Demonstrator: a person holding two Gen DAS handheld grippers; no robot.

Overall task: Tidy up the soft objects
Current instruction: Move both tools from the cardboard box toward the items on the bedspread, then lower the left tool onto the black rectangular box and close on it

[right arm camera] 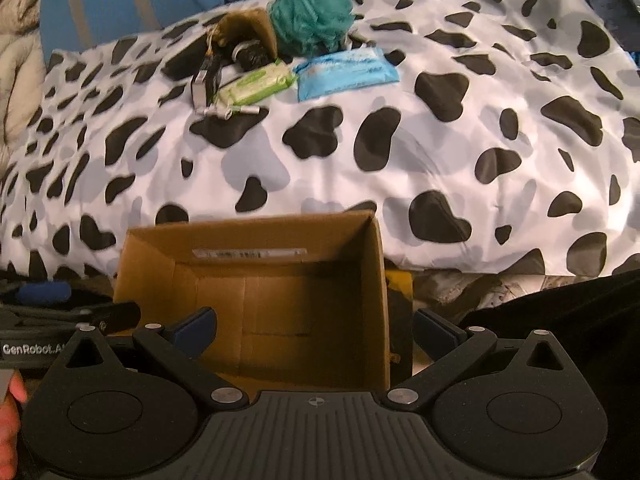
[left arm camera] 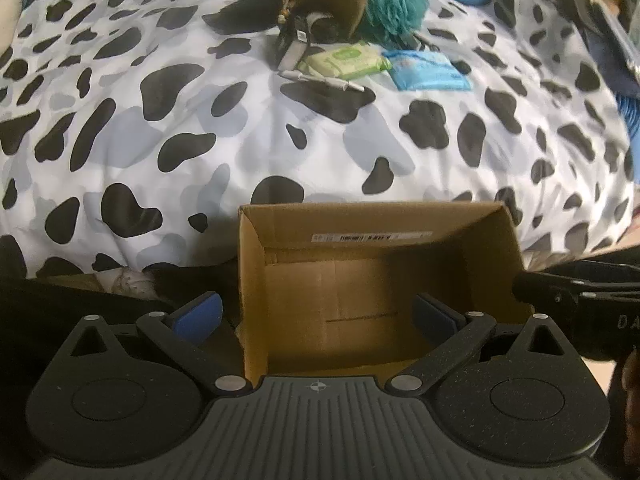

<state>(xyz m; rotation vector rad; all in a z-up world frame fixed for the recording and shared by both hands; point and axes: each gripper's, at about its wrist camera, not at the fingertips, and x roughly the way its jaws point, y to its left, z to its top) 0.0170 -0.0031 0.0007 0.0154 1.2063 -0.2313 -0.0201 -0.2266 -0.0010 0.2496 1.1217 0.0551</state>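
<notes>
- The left gripper [left arm camera: 318, 316] and the right gripper [right arm camera: 314, 330] both had fingers spread wide, holding nothing.
- An open cardboard box [left arm camera: 492, 252] sat just ahead of both.
- At 12 o'clock on the bed [left arm camera: 240, 136] lay a teal pouf [left arm camera: 394, 2], a green wipes pack [left arm camera: 346, 60] and a blue pack [left arm camera: 428, 70].

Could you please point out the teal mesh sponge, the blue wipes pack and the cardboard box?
teal mesh sponge [right arm camera: 310, 16], right wrist view, middle of the puff.
blue wipes pack [right arm camera: 347, 71], right wrist view, centre of the wrapper.
cardboard box [left arm camera: 490, 248], left wrist view, inner right wall.
</notes>
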